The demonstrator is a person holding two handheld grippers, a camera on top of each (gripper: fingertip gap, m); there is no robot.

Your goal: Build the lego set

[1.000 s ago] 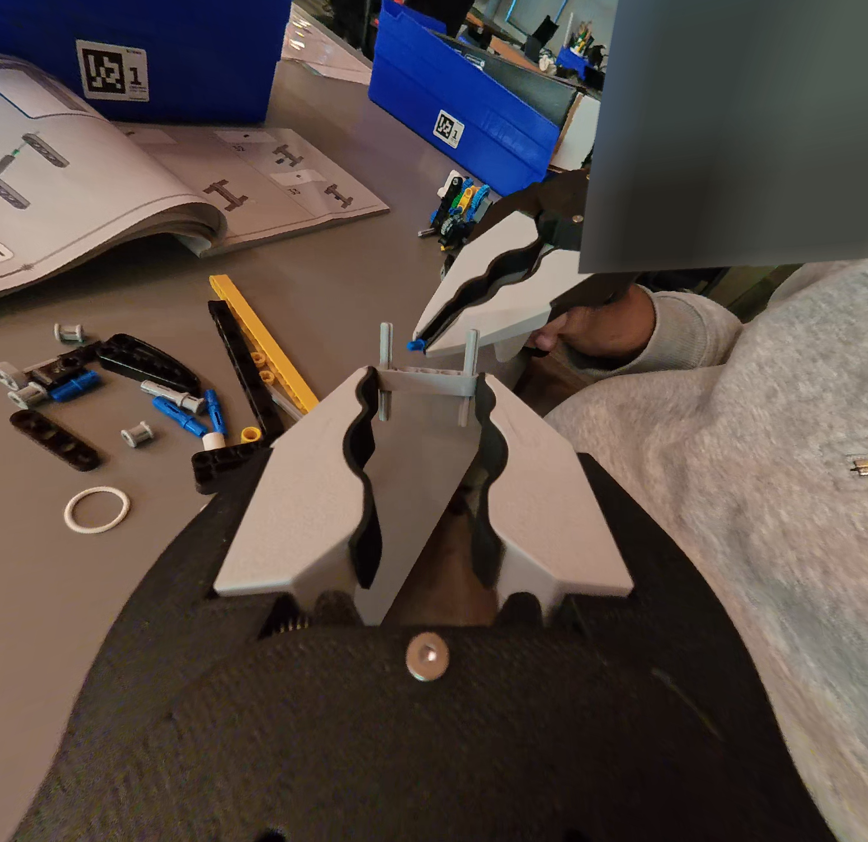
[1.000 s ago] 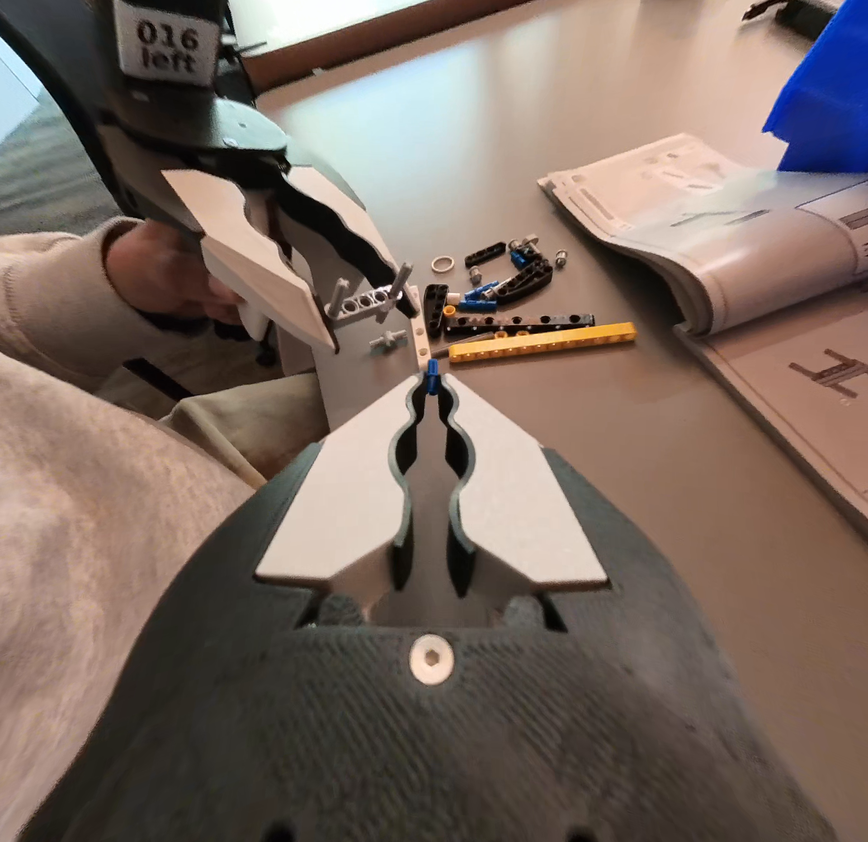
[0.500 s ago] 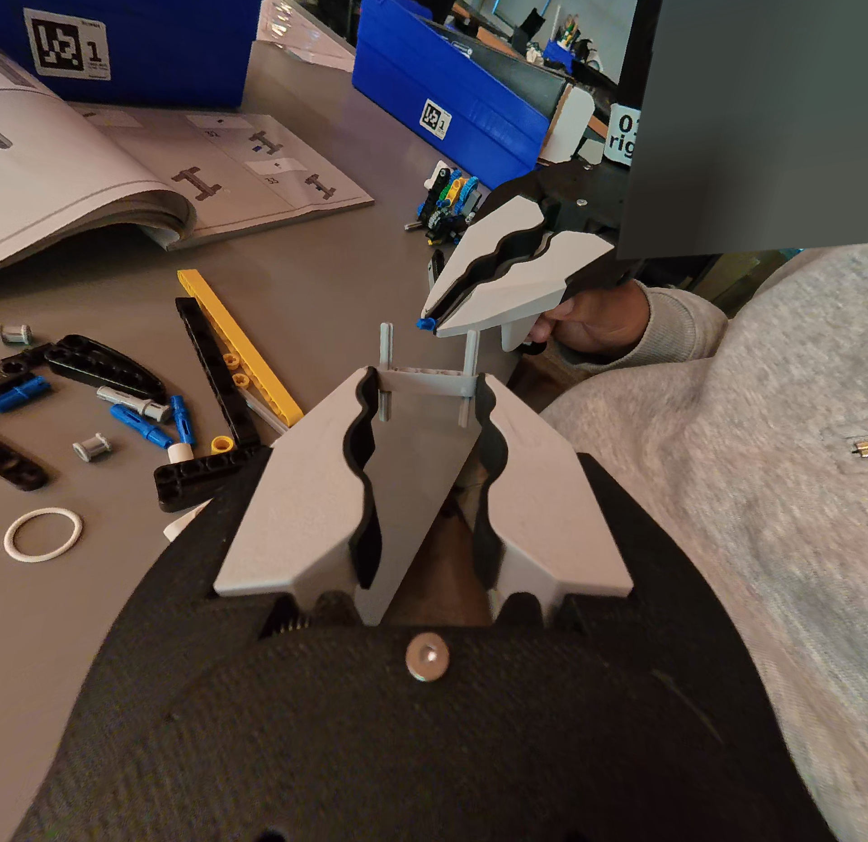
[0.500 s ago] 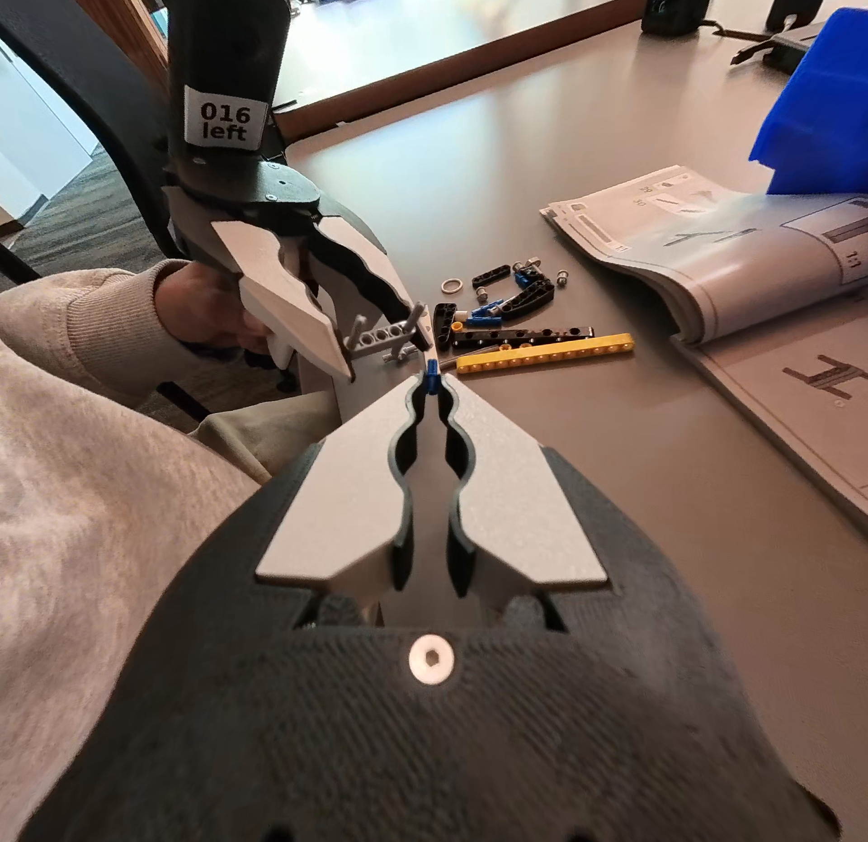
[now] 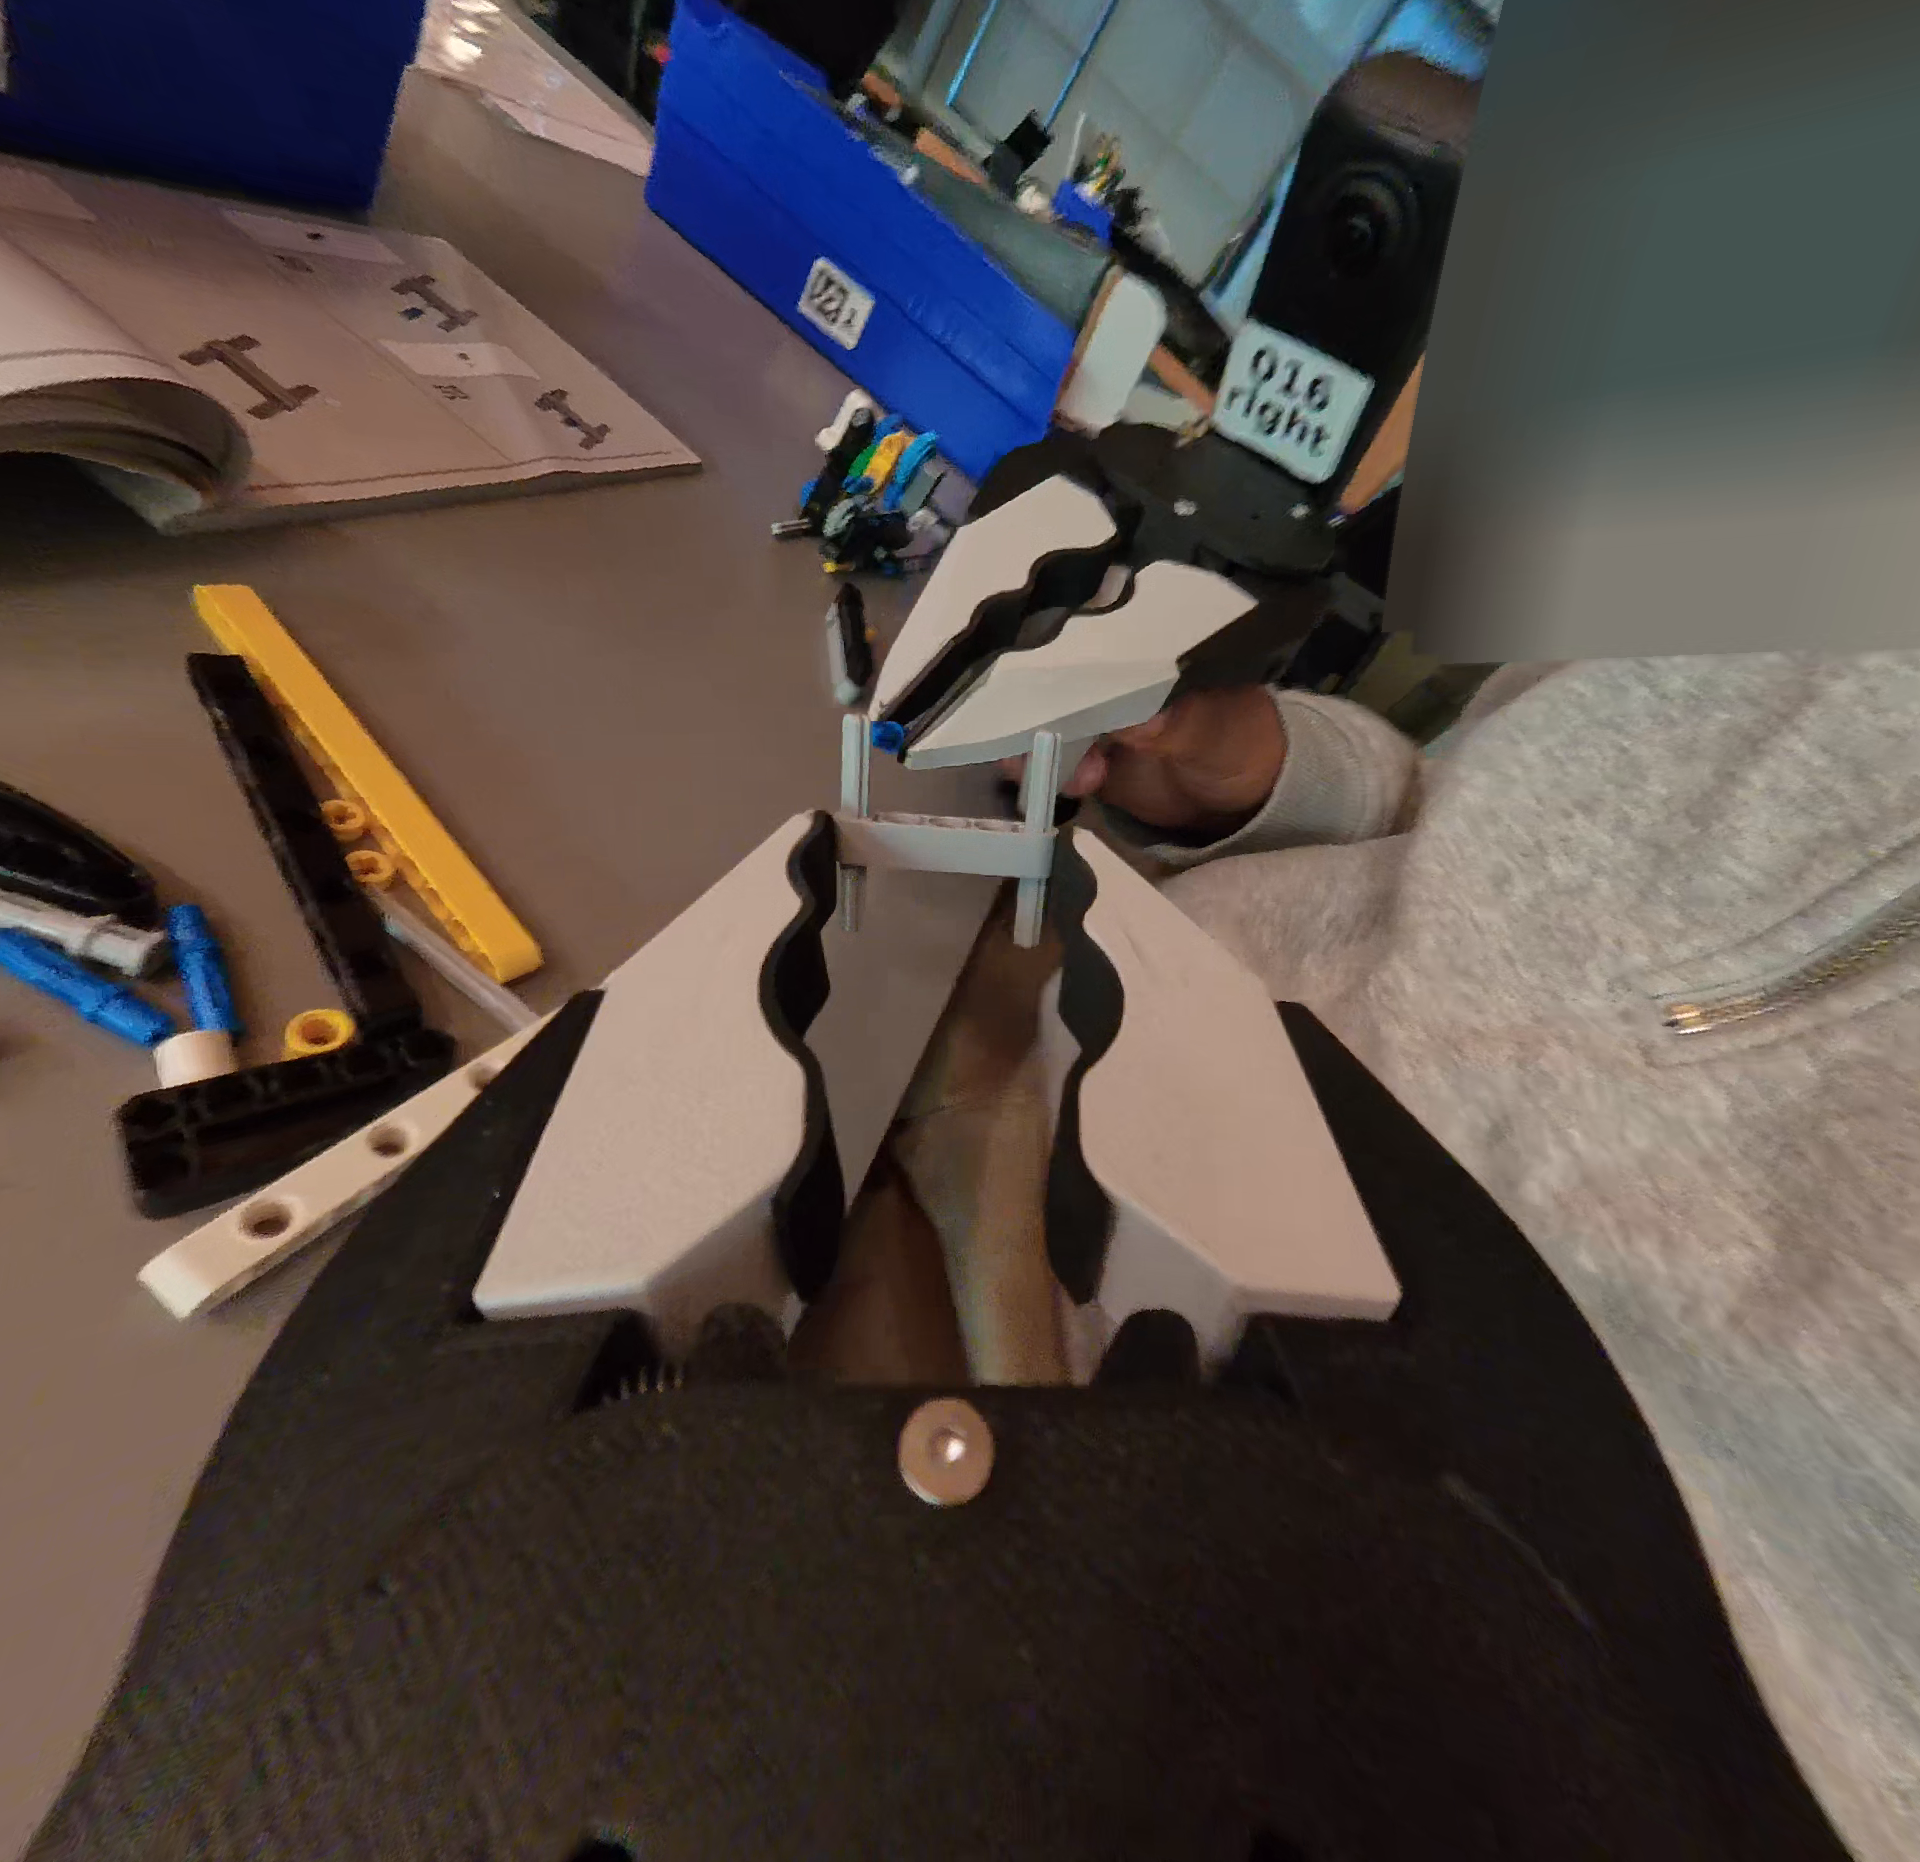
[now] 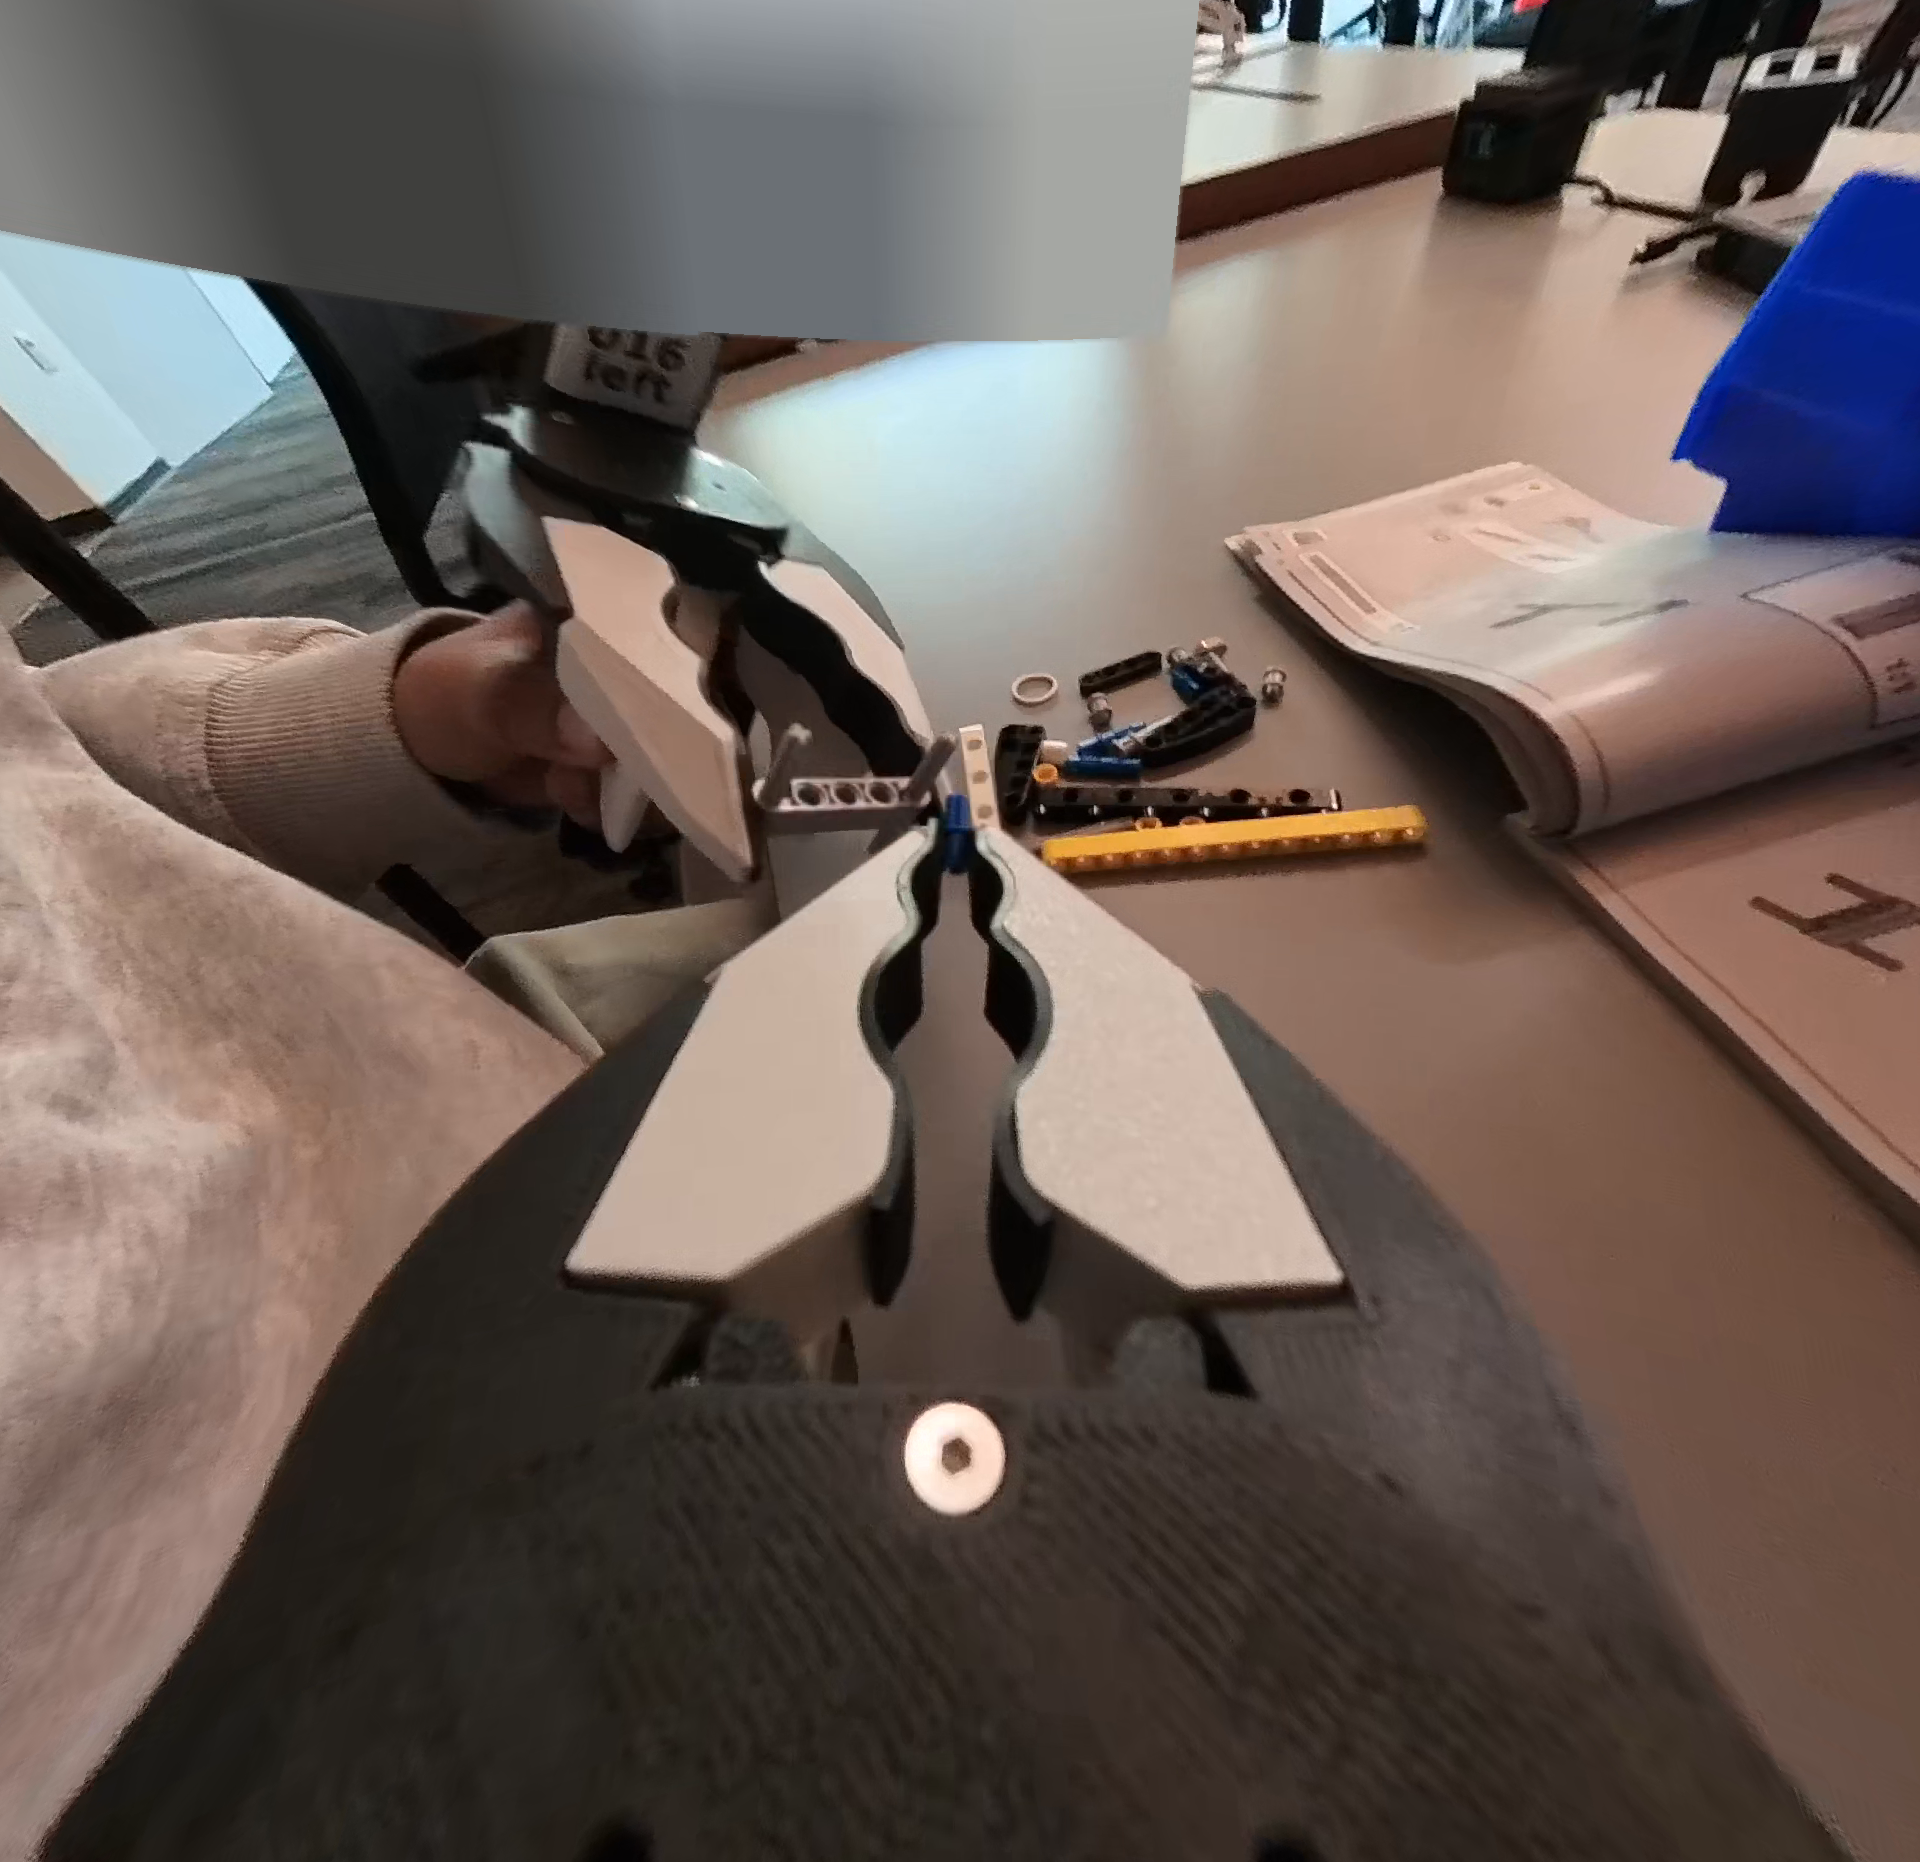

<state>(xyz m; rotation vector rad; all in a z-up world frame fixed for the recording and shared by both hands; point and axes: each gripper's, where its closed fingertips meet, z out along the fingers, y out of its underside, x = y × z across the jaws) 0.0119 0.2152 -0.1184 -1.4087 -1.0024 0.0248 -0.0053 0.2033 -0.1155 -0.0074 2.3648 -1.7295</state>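
My left gripper (image 5: 940, 844) is shut on a grey beam with two grey axles through its ends (image 5: 940, 841), held above the table edge; the same beam shows in the right wrist view (image 6: 847, 796). My right gripper (image 6: 954, 844) is shut on a small blue pin (image 6: 954, 838). In the left wrist view the right gripper (image 5: 899, 742) holds the blue pin (image 5: 886, 737) right beside the top of the beam's left axle, touching or nearly so.
Loose parts lie on the grey table (image 5: 623, 628): a yellow beam (image 5: 364, 773), black beams (image 5: 301, 836), blue pins (image 5: 197, 965), a white beam (image 5: 312, 1189), a white ring (image 6: 1034, 686). An open instruction booklet (image 5: 343, 378), blue bins (image 5: 852, 254) and a small built model (image 5: 873, 493) stand farther back. My left and right fingertips are right by each other. From the right gripper's tips to the small built model (image 5: 873, 493) is close to 20 centimetres.
The right gripper with the blue pin has come closer to the grey beam, from apart to right beside its left axle. The left gripper has shifted left over the table while still holding the beam.
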